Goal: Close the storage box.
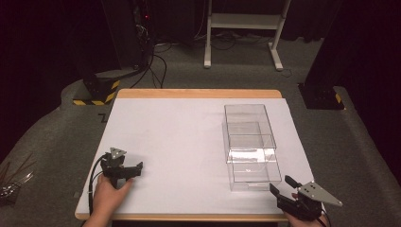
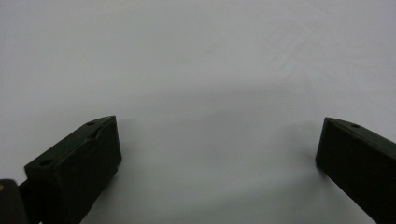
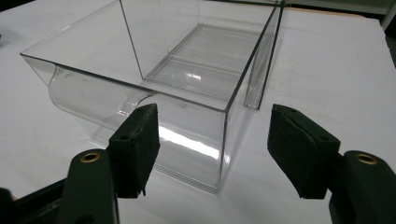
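White table [image 1: 179, 137], one clear drawer box [image 1: 249, 144], two tools [image 1: 128, 174] [image 1: 283, 187] wide open, empty.

Grey carpet [image 1: 189, 71], white frame [image 1: 243, 21], dark walls

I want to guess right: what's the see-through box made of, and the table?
The box looks like clear hard plastic, maybe acrylic: glossy walls with bright glints. The table has a matte white top, and a pale wood-like strip edges it.
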`<state>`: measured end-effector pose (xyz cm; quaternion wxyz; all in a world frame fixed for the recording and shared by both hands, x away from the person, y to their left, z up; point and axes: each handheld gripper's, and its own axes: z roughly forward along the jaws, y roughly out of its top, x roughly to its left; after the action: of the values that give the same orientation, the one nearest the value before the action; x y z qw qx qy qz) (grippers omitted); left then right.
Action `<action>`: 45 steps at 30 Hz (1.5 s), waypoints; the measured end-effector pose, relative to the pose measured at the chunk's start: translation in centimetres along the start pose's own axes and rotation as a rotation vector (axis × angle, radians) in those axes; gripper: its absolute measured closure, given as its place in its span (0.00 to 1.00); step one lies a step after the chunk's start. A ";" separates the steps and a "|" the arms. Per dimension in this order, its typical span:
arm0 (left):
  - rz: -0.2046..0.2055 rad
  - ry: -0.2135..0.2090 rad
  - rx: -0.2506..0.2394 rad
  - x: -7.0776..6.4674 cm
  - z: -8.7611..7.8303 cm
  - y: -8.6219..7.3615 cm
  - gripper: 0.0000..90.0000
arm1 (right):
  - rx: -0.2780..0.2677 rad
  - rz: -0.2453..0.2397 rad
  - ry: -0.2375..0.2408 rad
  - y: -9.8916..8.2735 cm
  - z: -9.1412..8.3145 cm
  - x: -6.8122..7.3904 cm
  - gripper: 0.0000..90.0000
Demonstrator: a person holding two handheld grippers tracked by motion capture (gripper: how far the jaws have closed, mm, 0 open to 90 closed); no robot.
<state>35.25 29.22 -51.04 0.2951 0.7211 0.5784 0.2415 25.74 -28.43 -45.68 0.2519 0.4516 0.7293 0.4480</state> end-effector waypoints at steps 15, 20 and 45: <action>0.000 0.000 -0.001 0.0 0.0 0.0 0.00 | 0.048 -0.011 0.006 -0.6 1.2 -0.1 0.38; 0.001 0.000 0.000 0.0 0.0 0.0 0.00 | 0.052 -0.014 0.005 -0.6 1.4 0.0 0.37; 0.001 0.001 -0.001 0.0 0.0 0.0 0.00 | 0.039 0.004 -0.007 0.4 3.2 -0.6 0.37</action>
<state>35.25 29.22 -51.05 0.2953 0.7210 0.5782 0.2423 28.66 -27.48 -46.89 0.2446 0.4596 0.7362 0.4324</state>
